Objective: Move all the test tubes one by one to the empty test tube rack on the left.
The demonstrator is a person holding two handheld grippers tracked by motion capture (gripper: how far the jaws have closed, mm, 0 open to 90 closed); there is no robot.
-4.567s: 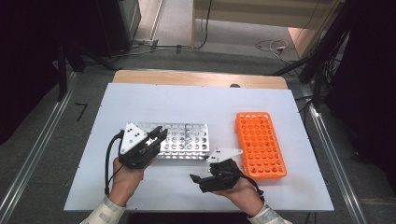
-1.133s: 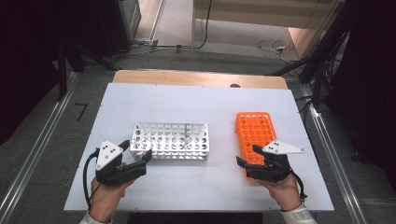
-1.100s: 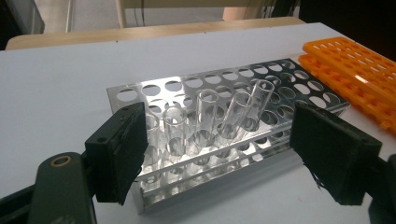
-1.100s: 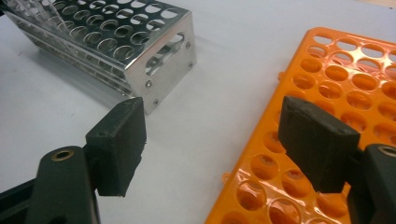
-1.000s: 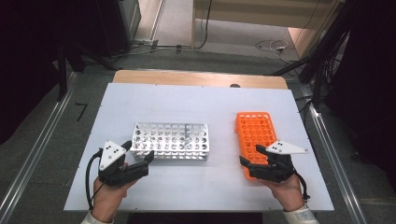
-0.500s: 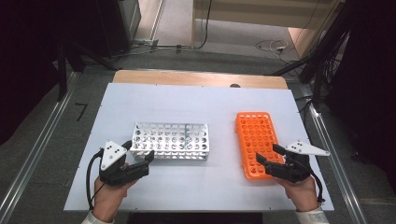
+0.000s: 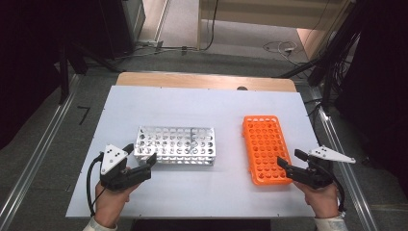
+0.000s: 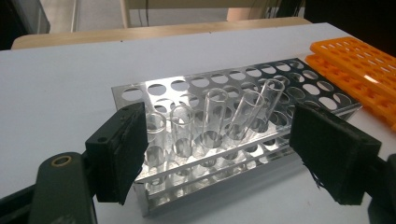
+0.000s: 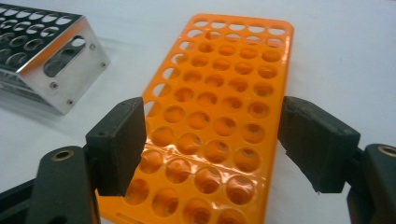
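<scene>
While both my hand-held grippers gape empty, the tubes (image 8: 219, 121) stand at twelve o'clock of my left hand-held gripper (image 7: 139, 161), nearer than my right hand-held gripper (image 7: 291, 161).

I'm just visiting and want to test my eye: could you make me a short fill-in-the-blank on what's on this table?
1. The plastic rack with many round holes is coloured ____.
2. The clear glass tubes stand in the ____ rack.
3. The jaws of the left gripper and the right gripper both stand ____.
4. The number of glass tubes in the orange rack is ____.

Missing words: orange; metal; open; zero
</scene>
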